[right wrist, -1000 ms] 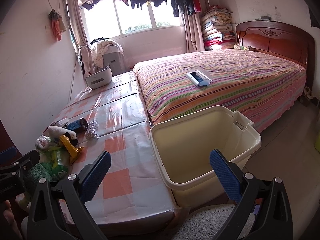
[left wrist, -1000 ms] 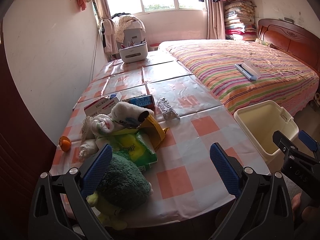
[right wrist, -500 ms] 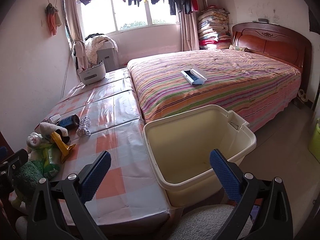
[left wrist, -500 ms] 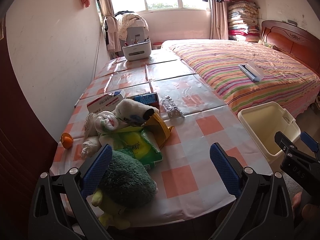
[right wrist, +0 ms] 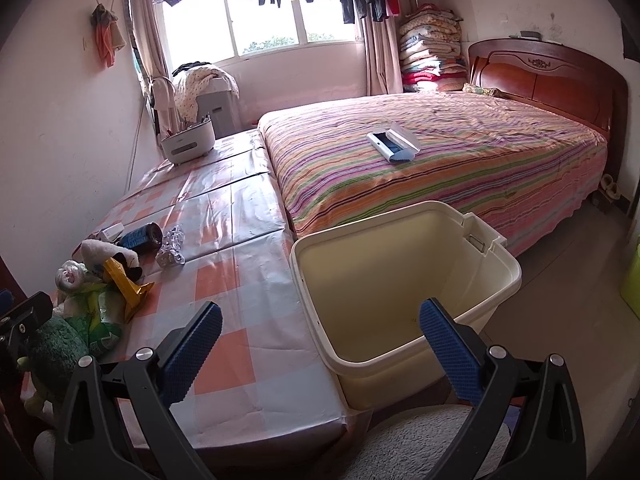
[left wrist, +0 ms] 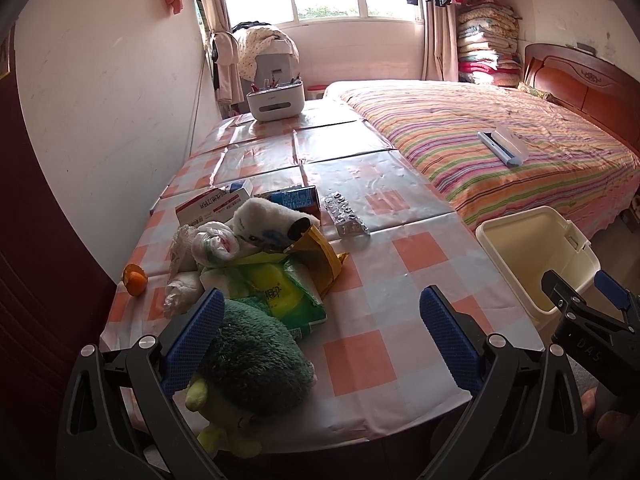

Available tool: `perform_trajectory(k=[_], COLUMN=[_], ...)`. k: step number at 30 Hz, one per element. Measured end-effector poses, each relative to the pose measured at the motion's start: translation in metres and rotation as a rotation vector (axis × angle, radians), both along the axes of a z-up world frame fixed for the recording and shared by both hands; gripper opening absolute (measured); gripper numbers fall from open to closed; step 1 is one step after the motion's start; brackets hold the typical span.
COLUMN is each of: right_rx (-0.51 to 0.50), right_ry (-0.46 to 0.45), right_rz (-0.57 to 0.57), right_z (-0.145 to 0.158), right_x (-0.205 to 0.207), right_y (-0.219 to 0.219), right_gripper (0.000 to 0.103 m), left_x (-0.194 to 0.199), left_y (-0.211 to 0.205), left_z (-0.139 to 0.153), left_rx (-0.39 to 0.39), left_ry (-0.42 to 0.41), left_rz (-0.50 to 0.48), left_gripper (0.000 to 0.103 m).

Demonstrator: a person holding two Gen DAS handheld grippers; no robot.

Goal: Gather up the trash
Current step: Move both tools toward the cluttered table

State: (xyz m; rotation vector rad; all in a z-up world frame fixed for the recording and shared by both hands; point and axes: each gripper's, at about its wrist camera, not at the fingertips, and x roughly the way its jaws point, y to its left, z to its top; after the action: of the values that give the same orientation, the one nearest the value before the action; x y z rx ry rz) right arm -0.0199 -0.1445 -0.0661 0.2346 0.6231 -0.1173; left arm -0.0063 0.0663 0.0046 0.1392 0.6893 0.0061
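A heap of trash lies on the checked table point(left wrist: 400, 276): a green wrapper point(left wrist: 276, 292), a yellow bag point(left wrist: 320, 256), crumpled white plastic point(left wrist: 212, 244), an empty blister pack point(left wrist: 346, 218), a dark can point(left wrist: 296, 198) and a red-and-white box point(left wrist: 208, 206). The cream bin point(right wrist: 404, 276) stands empty at the table's right side. My left gripper point(left wrist: 324, 332) hangs open over the near table edge, its left pad beside a green plush toy point(left wrist: 256, 360). My right gripper point(right wrist: 320, 344) is open above the bin's near rim, holding nothing.
An orange peel point(left wrist: 135, 280) sits at the table's left edge by the wall. A white plush point(left wrist: 264, 216) lies in the heap. A white organiser point(left wrist: 274, 102) stands at the far end. The striped bed point(right wrist: 440, 160) with a blue-white case point(right wrist: 394, 146) borders the table.
Both grippers have drifted slightly, so the views shifted a little to the right and up. Nothing on the table has moved, and both jaws remain wide.
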Motion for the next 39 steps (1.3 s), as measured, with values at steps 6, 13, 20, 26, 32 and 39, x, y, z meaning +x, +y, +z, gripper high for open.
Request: perform_trajectory(k=[6, 13, 20, 26, 32, 39], right_rx=[-0.002, 0.0, 0.004, 0.002, -0.003, -0.001], right_ry=[0.002, 0.014, 0.011, 0.009, 0.004, 0.004], right_rz=[0.003, 0.015, 0.021, 0.035, 0.042, 0.048], right_z=[-0.001, -0.004, -0.004, -0.002, -0.001, 0.0], right_x=[0.001, 0.002, 0.002, 0.003, 0.003, 0.004], right_y=[0.001, 0.006, 0.006, 0.009, 0.012, 0.013], right_gripper=[0.097, 0.097, 0.097, 0.097, 0.097, 0.097], left_x=[-0.001, -0.001, -0.001, -0.003, -0.003, -0.004], left_y=[0.004, 0.007, 0.01, 0.012, 0.015, 0.017], left_z=[0.001, 0.0, 0.0, 0.0, 0.001, 0.001], left_rx=[-0.003, -0.009, -0.008, -0.012, -0.018, -0.023], left_ry=[-0.001, 0.004, 0.004, 0.002, 0.004, 0.003], left_rz=[0.006, 0.012, 0.025, 0.032, 0.037, 0.041], left_gripper=[0.097, 0.097, 0.097, 0.097, 0.097, 0.097])
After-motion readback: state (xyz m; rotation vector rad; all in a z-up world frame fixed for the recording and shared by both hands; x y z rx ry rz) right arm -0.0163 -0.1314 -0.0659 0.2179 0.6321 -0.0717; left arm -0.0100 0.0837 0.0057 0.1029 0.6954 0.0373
